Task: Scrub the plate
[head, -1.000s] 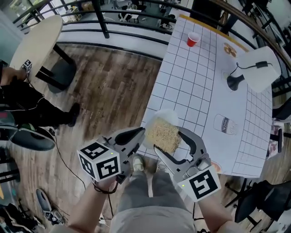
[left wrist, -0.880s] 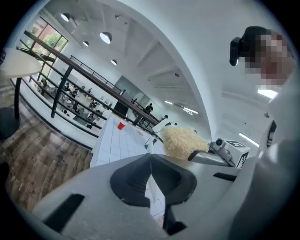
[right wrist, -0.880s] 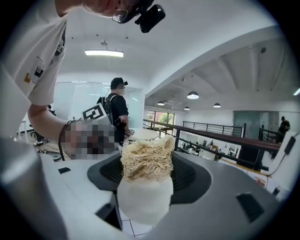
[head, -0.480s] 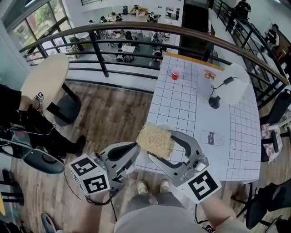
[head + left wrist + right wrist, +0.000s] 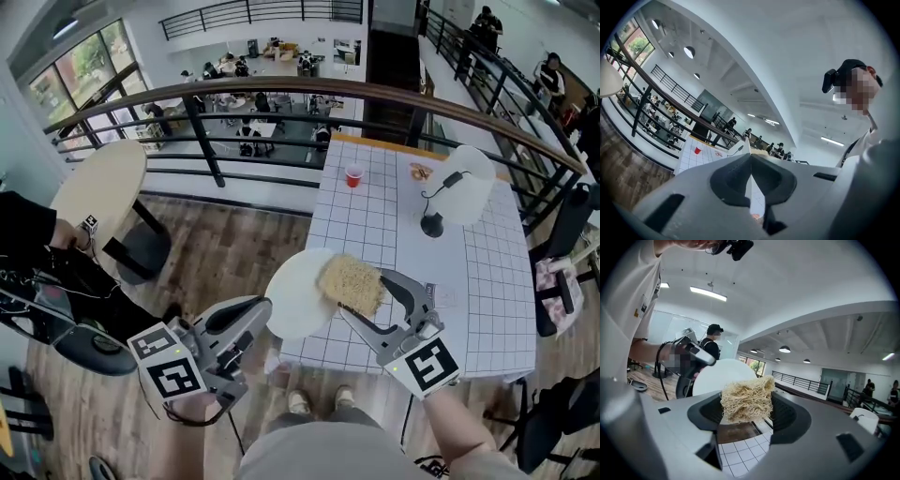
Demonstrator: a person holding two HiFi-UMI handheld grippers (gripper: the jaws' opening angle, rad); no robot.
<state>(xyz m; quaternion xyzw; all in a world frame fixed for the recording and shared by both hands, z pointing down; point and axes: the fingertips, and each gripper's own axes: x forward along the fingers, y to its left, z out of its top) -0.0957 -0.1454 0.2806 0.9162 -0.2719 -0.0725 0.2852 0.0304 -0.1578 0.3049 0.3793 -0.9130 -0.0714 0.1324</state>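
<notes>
**Condition.** Your left gripper [image 5: 262, 323] has its jaws nearly together, clamped on the thin rim of the white plate [image 5: 298, 305]. The left gripper view shows the plate edge-on between the pads [image 5: 752, 197]. Your right gripper [image 5: 361, 295] is closed on a coarse, fibrous scrubber [image 5: 352, 281], which bulges out past the jaw tips. The plate is held in the air over the near left corner of the gridded table [image 5: 450, 272], with part of it past the table's left edge and over the wood floor [image 5: 225, 253]. The scrubber sits at the side of the plate nearer the table's middle. No view confirms whether it touches the plate.

**Hazards.**

1. Plate pivots or slips. You hold the plate at one point on its rim only. Pressure from the scrubber on the far side of the plate works against that grip like a lever and is likely to twist the plate between the pads. Press close to the clamped rim, and press lightly.
2. Plate drops. Nothing supports the plate from below. If it slips, expect it to strike the table's corner or the floor beside the table.
3. Scrubber pulls free. The fibres compress and are gripped at one end only. A hard stroke across the plate may drag the scrubber out of the jaws.
4. Jaw contact. If the scrubber flattens, the hard tips of the right gripper may reach the plate and knock it.
</notes>
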